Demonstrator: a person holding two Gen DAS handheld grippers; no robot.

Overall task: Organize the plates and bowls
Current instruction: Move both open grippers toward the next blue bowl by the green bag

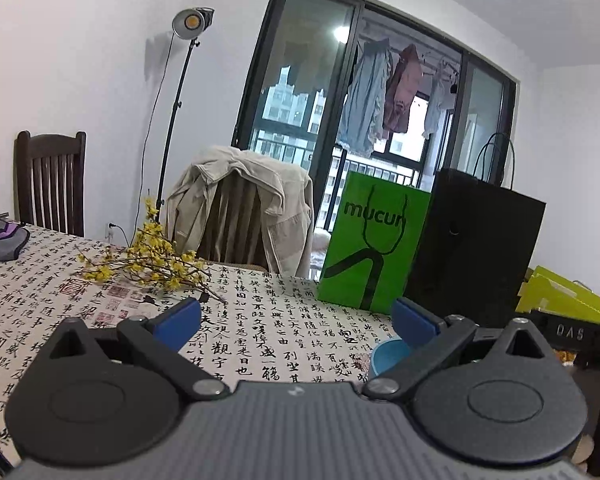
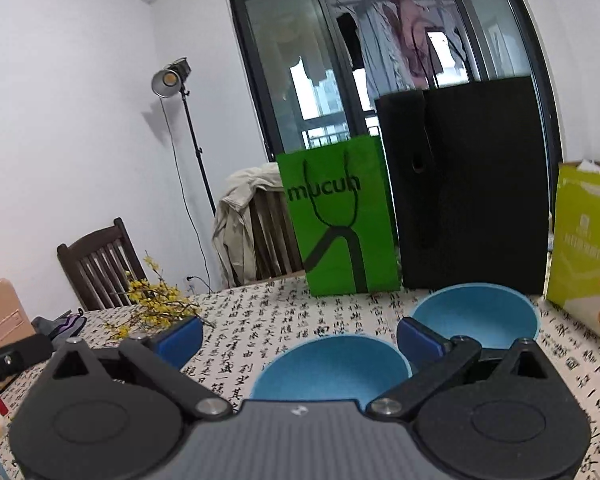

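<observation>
Two blue bowls stand on the calligraphy-print tablecloth in the right wrist view: a near bowl (image 2: 332, 368) just ahead of my right gripper (image 2: 300, 336), and a far bowl (image 2: 476, 312) behind its right fingertip. My right gripper is open and holds nothing. In the left wrist view my left gripper (image 1: 296, 320) is open above the table, and one blue bowl (image 1: 388, 356) shows partly behind its right finger (image 1: 414, 322). No plates are visible.
A green "mucun" paper bag (image 2: 340, 220) and a tall black bag (image 2: 468, 188) stand at the table's far edge. A yellow-green box (image 2: 584, 236) is at the right. Yellow flower branches (image 1: 152, 260) lie on the left. Chairs, one draped with a jacket (image 1: 244, 208), stand behind the table.
</observation>
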